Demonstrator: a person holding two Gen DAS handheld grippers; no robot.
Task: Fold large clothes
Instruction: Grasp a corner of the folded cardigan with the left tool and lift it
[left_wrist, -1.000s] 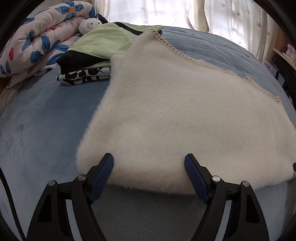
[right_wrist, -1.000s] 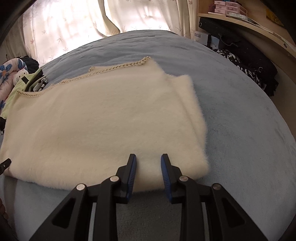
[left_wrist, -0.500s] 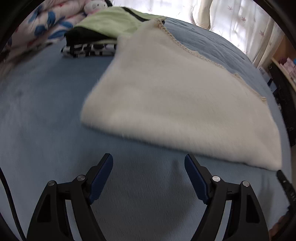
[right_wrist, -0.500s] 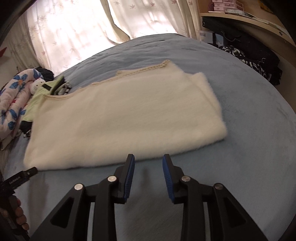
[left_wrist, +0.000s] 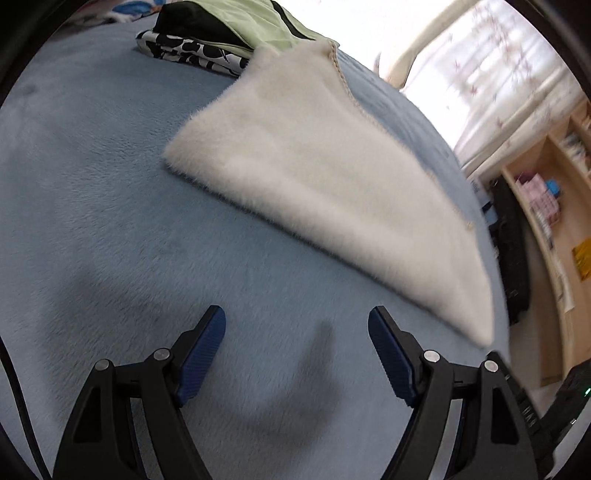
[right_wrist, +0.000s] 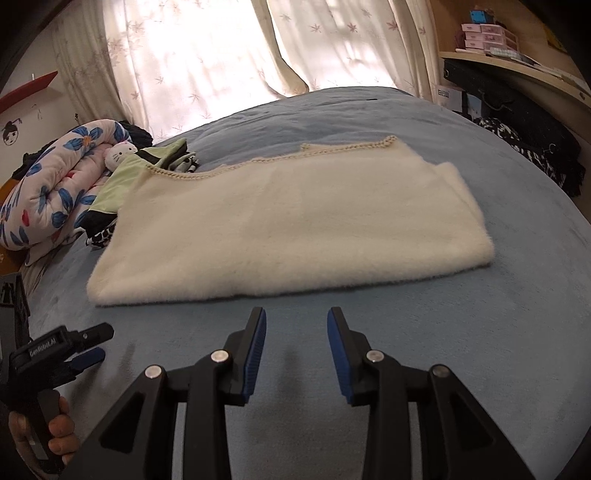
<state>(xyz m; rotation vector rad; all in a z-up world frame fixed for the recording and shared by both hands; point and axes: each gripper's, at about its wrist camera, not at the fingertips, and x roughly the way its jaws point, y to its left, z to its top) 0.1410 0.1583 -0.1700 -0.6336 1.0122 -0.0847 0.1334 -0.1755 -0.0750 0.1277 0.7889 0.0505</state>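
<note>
Both grippers tilt down over the blue bedspread (right_wrist: 480, 295), clear of the folded cream fleece garment (right_wrist: 295, 229). The left gripper (left_wrist: 295, 332) stands wide apart and empty, its handle held in a hand (right_wrist: 55, 435) at the garment's near left; "CenRobot.AI" is printed on its body. The right gripper (right_wrist: 295, 325) is opening, with nothing between its pads. A second ago both sets of tips reached the garment's near edge; now they sit back from it, and the left view has rolled.

Blue bedcover (right_wrist: 480, 332), rolled floral quilt (right_wrist: 48, 192), white cat plush (right_wrist: 119, 155), leaf-print curtains (right_wrist: 207, 62), wooden shelves (left_wrist: 554, 206)
</note>
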